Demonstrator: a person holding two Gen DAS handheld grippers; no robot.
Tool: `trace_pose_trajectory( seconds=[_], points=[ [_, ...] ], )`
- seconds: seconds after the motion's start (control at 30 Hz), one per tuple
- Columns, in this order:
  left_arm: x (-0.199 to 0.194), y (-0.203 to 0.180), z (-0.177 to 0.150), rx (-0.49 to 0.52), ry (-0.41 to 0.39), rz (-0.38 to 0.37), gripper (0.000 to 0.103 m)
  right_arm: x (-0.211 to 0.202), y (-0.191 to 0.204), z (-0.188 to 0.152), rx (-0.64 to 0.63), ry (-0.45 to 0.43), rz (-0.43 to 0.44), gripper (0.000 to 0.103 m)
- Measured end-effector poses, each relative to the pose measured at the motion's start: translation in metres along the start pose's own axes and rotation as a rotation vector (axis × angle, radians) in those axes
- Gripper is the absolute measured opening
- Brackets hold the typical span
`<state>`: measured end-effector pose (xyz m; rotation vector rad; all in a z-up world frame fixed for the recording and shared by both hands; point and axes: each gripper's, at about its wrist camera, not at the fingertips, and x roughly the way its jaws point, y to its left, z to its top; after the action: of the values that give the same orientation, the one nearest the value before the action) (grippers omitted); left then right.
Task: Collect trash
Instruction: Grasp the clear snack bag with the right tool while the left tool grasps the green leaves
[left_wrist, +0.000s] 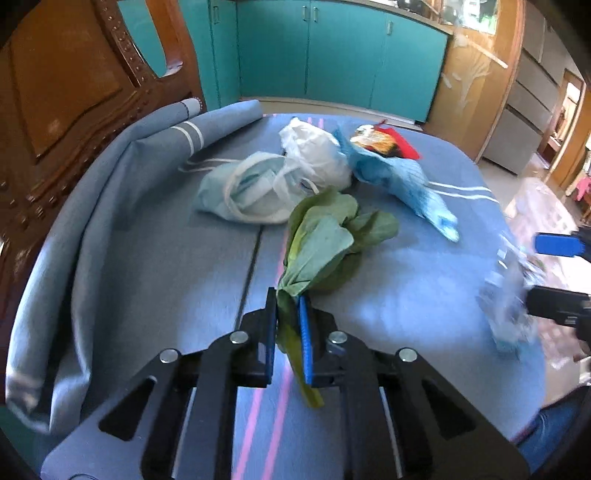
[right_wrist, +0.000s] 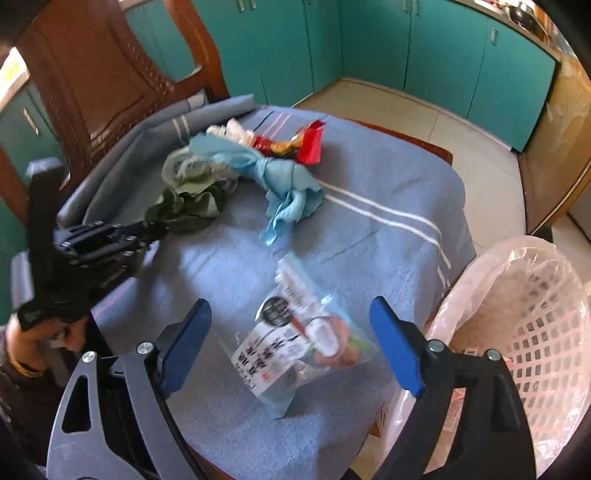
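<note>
Collecting trash from a table draped in a blue towelling cloth (right_wrist: 369, 177); all positions are given relative to the white lattice plastic basket lined with a clear bag (right_wrist: 546, 332), which stands off the table's edge, close beside the right gripper.

Left gripper (left_wrist: 290, 332): its blue pads are closed almost together on the stalks of a limp bunch of green leafy vegetable (left_wrist: 325, 236), whose leaves trail forward onto the cloth. This bunch lies on the far side of the table from the basket.

Right gripper (right_wrist: 291, 343): its jaws stand wide apart and grip nothing. A clear printed plastic food packet (right_wrist: 295, 339) lies between them on the cloth, near the table edge closest to the basket; no pad is seen touching it.

Remaining litter, further from the basket: a crumpled pale-blue cloth rag (right_wrist: 284, 177), a red snack wrapper (right_wrist: 303, 142), a white plastic bag (left_wrist: 317, 155) and a pale-blue face mask with white loops (left_wrist: 251, 188).

Hazards, as judged:
- The grip holds only thin stalks; a quick swing across the table may tear them or let them slip, dropping leaves short of the basket.
- The trailing leaves may drag the mask or rag along.
- The packet is slick and flat; closing too high may pinch only film and let it slide off the edge beside the basket.
- Both grippers heading for one basket may collide.
</note>
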<state>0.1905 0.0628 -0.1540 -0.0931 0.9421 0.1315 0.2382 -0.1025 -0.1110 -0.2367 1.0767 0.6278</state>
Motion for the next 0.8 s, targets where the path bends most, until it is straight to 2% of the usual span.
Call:
trace_pose_trajectory(
  seconds=[0.1,0.13,0.17,0.23,0.33,0.57,0.6,0.63,0.7,0.73,0.8],
  points=[
    [-0.012,-0.003,-0.007,0.018,0.0,0.002,0.017,0.008,0.009,-0.005,-0.034,0.025,-0.016,0.086],
    [-0.014,-0.004,-0.009,0.026,0.002,-0.003,0.028,0.012,0.011,-0.006,-0.042,0.035,-0.025,0.086],
    [-0.017,-0.004,-0.01,0.031,-0.001,-0.005,0.044,0.015,0.012,-0.007,-0.048,0.041,-0.032,0.086],
    [-0.02,-0.006,-0.009,0.041,-0.018,0.015,0.06,0.021,0.015,-0.008,-0.06,0.05,-0.049,0.086],
    [-0.016,-0.006,-0.008,0.044,-0.009,0.005,0.065,0.026,0.017,-0.007,-0.069,0.044,-0.064,0.086],
    [0.003,-0.008,-0.011,0.035,0.025,-0.013,0.065,0.038,0.014,-0.006,-0.069,0.044,-0.079,0.086],
    [0.004,-0.008,-0.011,0.034,0.028,-0.014,0.062,0.04,0.014,-0.006,-0.069,0.049,-0.087,0.086],
    [0.007,-0.008,-0.01,0.034,0.033,-0.018,0.051,0.043,0.014,-0.007,-0.075,0.052,-0.101,0.086],
    [0.009,-0.007,-0.009,0.031,0.03,-0.019,0.044,0.044,0.016,-0.008,-0.089,0.048,-0.112,0.086],
    [0.01,-0.006,-0.008,0.032,0.029,-0.016,0.037,0.044,0.017,-0.008,-0.095,0.045,-0.103,0.086],
    [0.009,-0.004,-0.008,0.028,0.029,-0.017,0.032,0.043,0.019,-0.009,-0.101,0.046,-0.079,0.086]
  ],
)
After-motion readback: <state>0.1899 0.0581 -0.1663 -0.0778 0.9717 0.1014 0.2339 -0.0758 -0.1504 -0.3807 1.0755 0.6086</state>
